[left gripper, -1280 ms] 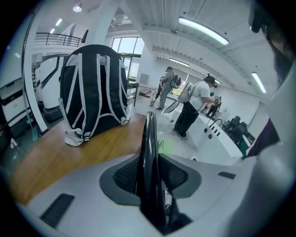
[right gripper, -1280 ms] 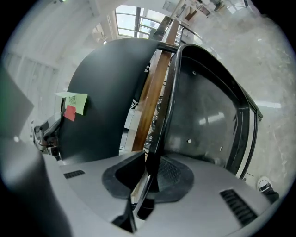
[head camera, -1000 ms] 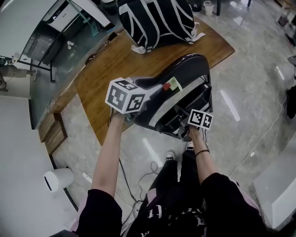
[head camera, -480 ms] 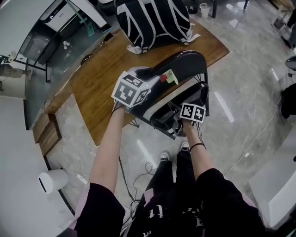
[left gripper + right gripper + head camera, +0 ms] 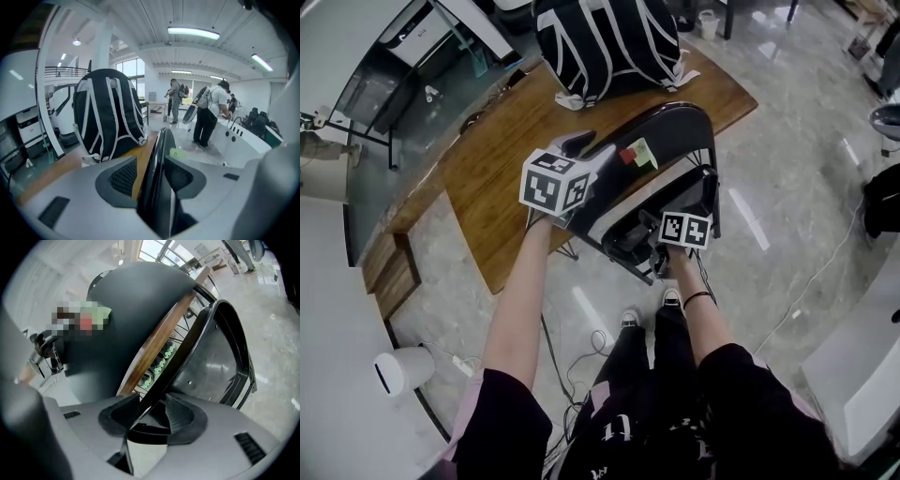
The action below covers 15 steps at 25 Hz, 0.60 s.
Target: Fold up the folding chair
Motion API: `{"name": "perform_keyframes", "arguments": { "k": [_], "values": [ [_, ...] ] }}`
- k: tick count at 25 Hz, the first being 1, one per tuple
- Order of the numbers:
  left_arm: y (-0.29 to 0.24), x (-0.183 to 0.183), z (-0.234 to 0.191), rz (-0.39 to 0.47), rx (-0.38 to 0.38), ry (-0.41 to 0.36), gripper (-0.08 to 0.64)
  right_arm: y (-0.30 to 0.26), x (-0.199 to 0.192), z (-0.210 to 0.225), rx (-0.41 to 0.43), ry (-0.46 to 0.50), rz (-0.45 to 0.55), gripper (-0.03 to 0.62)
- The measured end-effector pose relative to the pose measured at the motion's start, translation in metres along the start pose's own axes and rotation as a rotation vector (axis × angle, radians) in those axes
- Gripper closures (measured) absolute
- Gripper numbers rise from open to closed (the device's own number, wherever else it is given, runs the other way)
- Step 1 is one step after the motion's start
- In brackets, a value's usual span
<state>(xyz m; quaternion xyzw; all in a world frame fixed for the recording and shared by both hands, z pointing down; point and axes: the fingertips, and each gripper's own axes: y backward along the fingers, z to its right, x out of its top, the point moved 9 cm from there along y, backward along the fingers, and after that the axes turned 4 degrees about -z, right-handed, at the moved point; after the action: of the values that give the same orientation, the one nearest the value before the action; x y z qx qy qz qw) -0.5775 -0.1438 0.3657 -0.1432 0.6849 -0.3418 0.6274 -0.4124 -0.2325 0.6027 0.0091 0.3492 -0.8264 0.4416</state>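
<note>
Right gripper (image 5: 654, 247) with ribbed black jaws opening around a thin metal tube of the folding chair (image 5: 671, 131), left gripper (image 5: 584, 153) jaws opening astride its glossy curved backrest edge, chair leaning against the brown wooden counter (image 5: 502, 155), striped fabric backpack (image 5: 609, 37) sitting beyond

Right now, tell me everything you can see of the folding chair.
The folding chair is black and glossy, with a rounded backrest bearing a green and red label, and a dark tube frame. It looks folded nearly flat and stands on the pale floor beside the wooden table. The left gripper, jaws opening, straddles the backrest's edge; the right gripper, jaws opening, straddles a frame tube.
</note>
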Motion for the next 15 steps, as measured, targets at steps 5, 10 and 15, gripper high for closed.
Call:
{"name": "perform_keyframes", "arguments": {
  "k": [5, 10, 15],
  "values": [
    [0.04, 0.014, -0.016, 0.165, 0.074, 0.084, 0.395, 0.016, -0.003, -0.006, -0.034, 0.048, 0.03, 0.431],
    [0.073, 0.014, 0.006, 0.201, 0.014, 0.034, 0.396, 0.042, -0.004, -0.027, 0.046, 0.063, 0.084, 0.433],
    [0.093, -0.017, 0.038, 0.158, -0.047, 0.062, 0.396, 0.063, -0.019, -0.056, 0.064, 0.166, 0.042, 0.433]
  ]
}}
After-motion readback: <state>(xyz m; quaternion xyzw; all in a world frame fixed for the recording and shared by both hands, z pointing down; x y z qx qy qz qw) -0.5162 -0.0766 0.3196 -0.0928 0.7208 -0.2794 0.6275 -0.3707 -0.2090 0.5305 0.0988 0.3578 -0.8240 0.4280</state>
